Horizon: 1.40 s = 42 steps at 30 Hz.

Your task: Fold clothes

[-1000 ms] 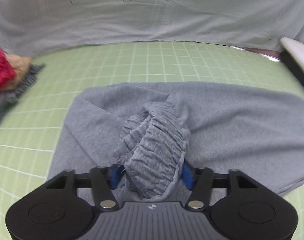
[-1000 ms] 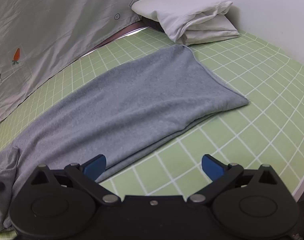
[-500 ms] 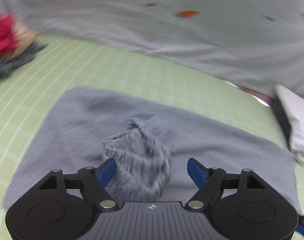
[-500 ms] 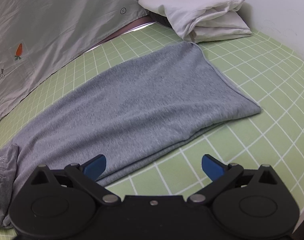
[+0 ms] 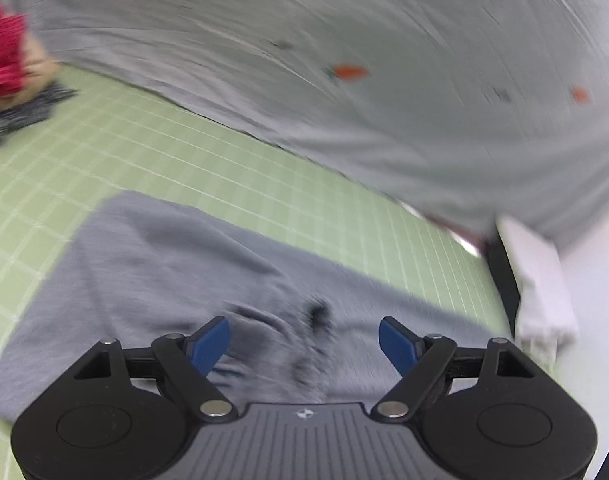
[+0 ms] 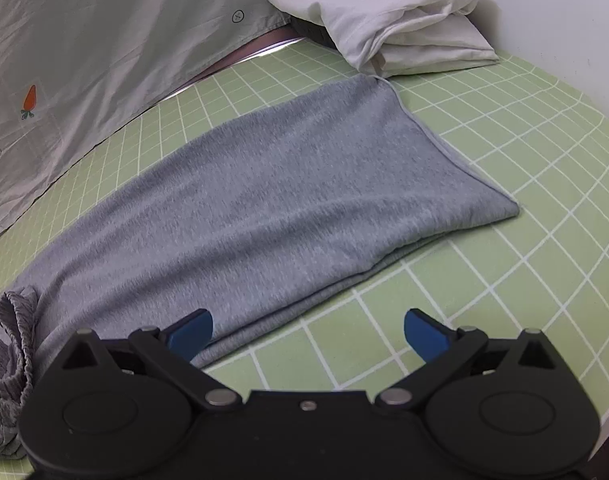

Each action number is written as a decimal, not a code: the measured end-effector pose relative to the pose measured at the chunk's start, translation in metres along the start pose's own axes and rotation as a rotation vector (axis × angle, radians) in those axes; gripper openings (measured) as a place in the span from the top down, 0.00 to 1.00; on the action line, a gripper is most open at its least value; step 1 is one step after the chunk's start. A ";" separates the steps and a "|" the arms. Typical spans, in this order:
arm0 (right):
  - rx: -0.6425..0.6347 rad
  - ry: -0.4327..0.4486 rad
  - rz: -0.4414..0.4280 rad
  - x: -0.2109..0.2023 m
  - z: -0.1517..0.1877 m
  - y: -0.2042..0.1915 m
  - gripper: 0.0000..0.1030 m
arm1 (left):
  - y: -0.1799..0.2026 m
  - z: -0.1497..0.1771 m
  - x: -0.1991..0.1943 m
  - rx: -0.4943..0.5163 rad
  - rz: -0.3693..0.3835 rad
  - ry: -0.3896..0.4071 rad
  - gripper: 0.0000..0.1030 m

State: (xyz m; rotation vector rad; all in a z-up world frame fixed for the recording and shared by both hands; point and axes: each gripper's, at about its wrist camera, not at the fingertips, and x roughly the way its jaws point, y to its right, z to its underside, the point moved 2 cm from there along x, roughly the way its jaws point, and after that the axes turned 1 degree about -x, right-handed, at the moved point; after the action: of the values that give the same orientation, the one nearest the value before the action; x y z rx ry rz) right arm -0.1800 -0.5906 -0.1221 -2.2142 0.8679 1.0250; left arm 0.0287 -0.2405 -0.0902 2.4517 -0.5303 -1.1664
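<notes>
Grey trousers (image 6: 272, 200) lie flat and lengthwise on the green grid mat (image 6: 524, 288), their ruffled elastic waistband (image 6: 12, 344) bunched at the left end. In the blurred left wrist view the same grey trousers (image 5: 144, 280) spread below my left gripper (image 5: 304, 344), which is open and holds nothing, with the waistband (image 5: 300, 344) lying between and under its blue fingers. My right gripper (image 6: 308, 334) hangs open over the near edge of the trouser leg, its left fingertip (image 6: 188, 334) above the cloth and its right fingertip over bare mat.
A folded white cloth (image 6: 388, 20) lies at the far right beyond the trouser hem. A grey sheet with carrot prints (image 6: 84, 52) hangs along the back. A pile of red and dark clothes (image 5: 8, 76) sits at the far left. A white wall (image 6: 576, 12) bounds the right.
My left gripper has opened and let go of the waistband, then pulled back and swung to the right. The right gripper has moved slightly nearer to the trouser leg.
</notes>
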 end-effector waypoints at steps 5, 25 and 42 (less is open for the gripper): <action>-0.012 0.009 0.002 0.010 -0.009 -0.007 0.00 | -0.028 -0.008 0.009 -0.022 -0.203 -0.019 0.21; -0.250 -0.004 0.005 0.031 -0.038 -0.039 0.00 | -0.012 0.001 0.075 0.182 -0.301 -0.135 0.57; -0.193 -0.010 0.064 0.032 -0.036 -0.027 0.00 | -0.024 -0.024 0.042 0.099 -0.250 -0.056 0.39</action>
State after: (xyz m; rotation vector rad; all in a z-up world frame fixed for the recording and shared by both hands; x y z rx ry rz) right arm -0.1274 -0.6083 -0.1222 -2.3513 0.8724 1.1936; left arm 0.0765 -0.2366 -0.1151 2.6351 -0.3100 -1.3378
